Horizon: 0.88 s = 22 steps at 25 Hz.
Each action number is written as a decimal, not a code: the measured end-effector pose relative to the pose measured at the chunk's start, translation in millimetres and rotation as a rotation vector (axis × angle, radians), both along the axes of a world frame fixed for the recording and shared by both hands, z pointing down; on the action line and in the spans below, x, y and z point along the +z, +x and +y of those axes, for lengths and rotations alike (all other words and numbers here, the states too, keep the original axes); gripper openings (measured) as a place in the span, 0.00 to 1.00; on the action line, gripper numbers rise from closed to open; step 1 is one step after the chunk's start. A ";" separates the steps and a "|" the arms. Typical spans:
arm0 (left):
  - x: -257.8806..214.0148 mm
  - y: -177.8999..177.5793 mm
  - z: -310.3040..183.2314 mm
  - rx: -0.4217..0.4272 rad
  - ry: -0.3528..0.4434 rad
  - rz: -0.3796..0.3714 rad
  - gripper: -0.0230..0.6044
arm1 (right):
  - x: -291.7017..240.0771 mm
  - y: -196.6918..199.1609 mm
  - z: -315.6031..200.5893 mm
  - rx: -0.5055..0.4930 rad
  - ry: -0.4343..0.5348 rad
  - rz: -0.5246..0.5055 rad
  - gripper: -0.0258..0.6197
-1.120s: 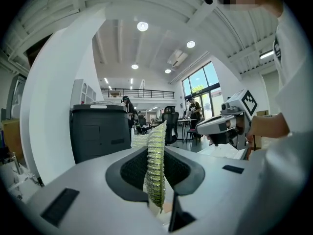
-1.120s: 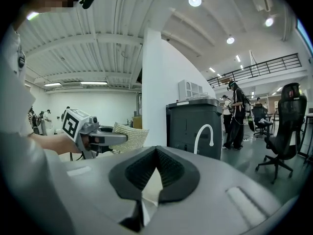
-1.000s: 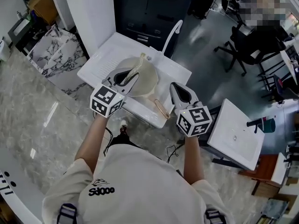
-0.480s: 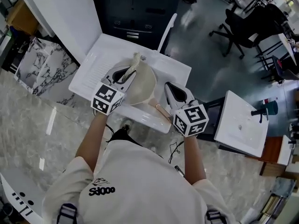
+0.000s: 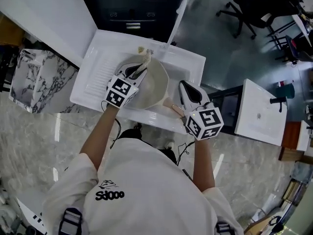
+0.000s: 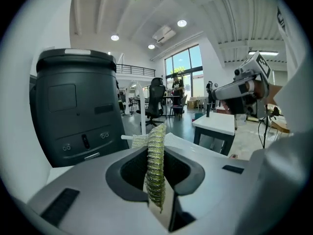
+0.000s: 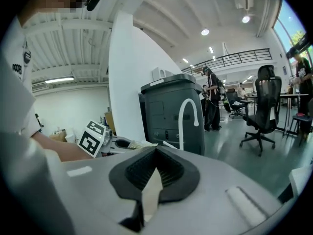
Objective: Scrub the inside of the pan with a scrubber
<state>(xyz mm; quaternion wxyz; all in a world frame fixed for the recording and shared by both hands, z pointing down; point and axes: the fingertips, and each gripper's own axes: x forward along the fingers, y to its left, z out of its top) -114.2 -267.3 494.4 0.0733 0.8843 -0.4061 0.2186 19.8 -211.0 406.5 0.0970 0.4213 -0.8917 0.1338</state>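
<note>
A cream pan (image 5: pixel 152 89) sits in the basin of a white sink (image 5: pixel 188 65). My left gripper (image 5: pixel 135 73) hovers over the pan's left rim, shut on a yellow-green mesh scrubber (image 5: pixel 142 66). In the left gripper view the scrubber (image 6: pixel 156 163) stands upright, pinched between the jaws of the left gripper (image 6: pixel 157 180). My right gripper (image 5: pixel 185 93) is at the pan's right side, where the light wooden handle (image 5: pixel 172 108) sticks out. In the right gripper view a pale strip of that handle (image 7: pixel 151 192) is held in the shut right gripper (image 7: pixel 155 177).
A white curved faucet (image 5: pixel 177 17) rises behind the basin, with a dark cabinet (image 5: pixel 142 4) behind it. The ribbed drainboard (image 5: pixel 100 70) lies left of the pan. A white table (image 5: pixel 261 112) stands to the right and office chairs (image 5: pixel 261 4) further back.
The head view has swung, so the sink sits higher and more square in frame. Both grippers keep their holds; the scrubber stays at the pan's left rim.
</note>
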 end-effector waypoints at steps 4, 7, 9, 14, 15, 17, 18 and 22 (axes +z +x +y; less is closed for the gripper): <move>37.2 10.0 -17.0 0.036 -0.058 -0.032 0.15 | 11.2 17.7 -2.9 0.077 -0.032 0.018 0.05; 56.5 13.0 -27.9 0.057 -0.090 -0.063 0.15 | 19.7 24.7 -3.6 0.118 -0.056 0.028 0.05; 66.8 17.0 -35.5 0.073 -0.103 -0.079 0.15 | 24.2 28.5 -5.2 0.141 -0.069 0.032 0.05; 100.2 27.8 -46.2 0.131 -0.152 -0.131 0.15 | 34.3 30.9 -6.3 0.188 -0.096 0.036 0.05; 104.5 28.9 -47.3 0.139 -0.157 -0.144 0.15 | 35.7 30.8 -6.5 0.195 -0.100 0.040 0.05; 112.1 31.5 -49.9 0.153 -0.160 -0.165 0.15 | 39.5 32.8 -6.6 0.209 -0.109 0.047 0.05; 116.3 32.9 -51.0 0.158 -0.165 -0.171 0.15 | 41.3 34.4 -6.7 0.217 -0.114 0.048 0.05; 135.5 38.4 -53.6 0.187 -0.198 -0.193 0.15 | 47.6 38.4 -6.0 0.247 -0.133 0.051 0.05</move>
